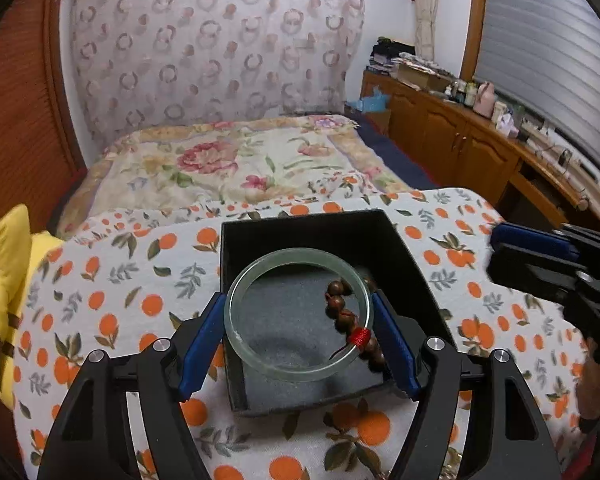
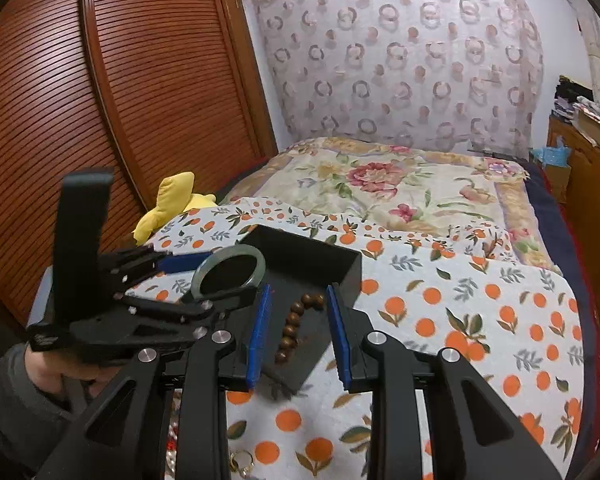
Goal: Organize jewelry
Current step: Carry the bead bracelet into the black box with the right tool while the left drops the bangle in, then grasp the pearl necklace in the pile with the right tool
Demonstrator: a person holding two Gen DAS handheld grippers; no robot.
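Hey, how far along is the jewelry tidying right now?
Done: the wooden bead bracelet already lies in the black box. In hand: the left gripper holds the jade bangle between its fingers above the box, not yet released. The right gripper is open and holds nothing. Left: gold rings and some beads lie on the orange-print cloth.

Black angular plastic grippers (image 2: 296,332) wore blue finger pads (image 2: 259,334) and silver round screws (image 2: 221,336); a grey sleeve (image 2: 8,408) covered the wrist.
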